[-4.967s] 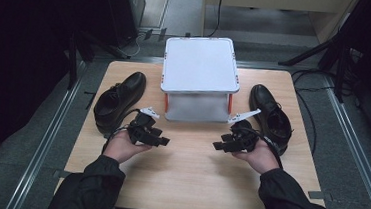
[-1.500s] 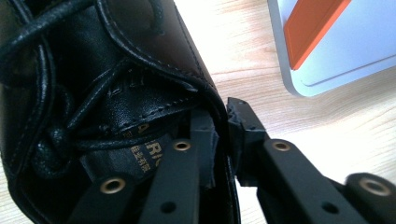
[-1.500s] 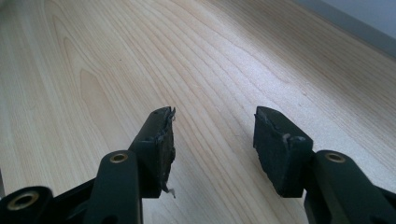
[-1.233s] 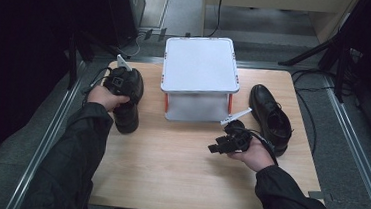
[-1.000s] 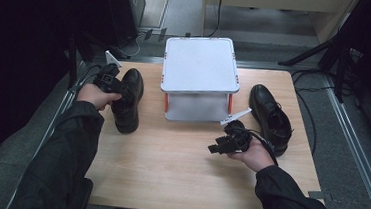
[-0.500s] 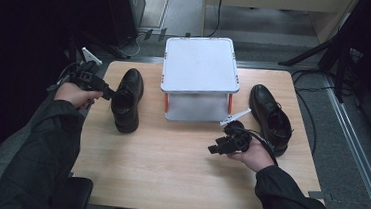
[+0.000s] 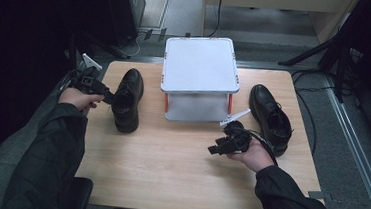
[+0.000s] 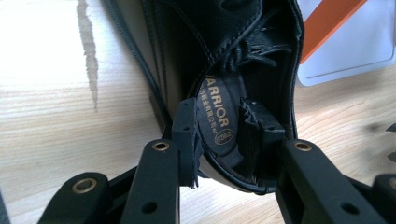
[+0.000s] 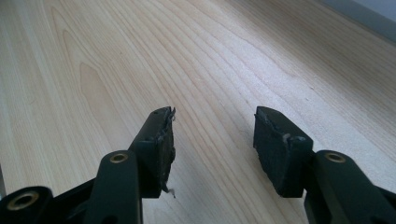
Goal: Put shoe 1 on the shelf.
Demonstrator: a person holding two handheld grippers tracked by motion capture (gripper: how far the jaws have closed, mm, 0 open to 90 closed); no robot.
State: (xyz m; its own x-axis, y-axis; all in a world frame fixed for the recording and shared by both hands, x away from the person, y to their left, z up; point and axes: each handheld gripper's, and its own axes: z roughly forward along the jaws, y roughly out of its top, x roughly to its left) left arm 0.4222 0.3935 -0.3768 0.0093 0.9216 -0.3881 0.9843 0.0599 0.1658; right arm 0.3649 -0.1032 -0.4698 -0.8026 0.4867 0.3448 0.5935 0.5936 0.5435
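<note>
1. Left gripper [image 7: 108,97] has swung out past the desk's left edge; its fingers [image 8: 186,135] now straddle the heel of the left shoe [image 7: 126,98], having just closed slightly.
2. Shoe stands near that edge; a lift looks imminent.
3. Right gripper [image 7: 213,149] unmoved, fingers wide, empty.

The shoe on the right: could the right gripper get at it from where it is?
Probably yes. The right gripper is open with nothing between its jaws, and the right shoe lies uncovered on the table just beside that hand.

left tongs [image 8: 224,135]: jaws part-open, closing | right tongs [image 9: 212,140]: jaws apart
</note>
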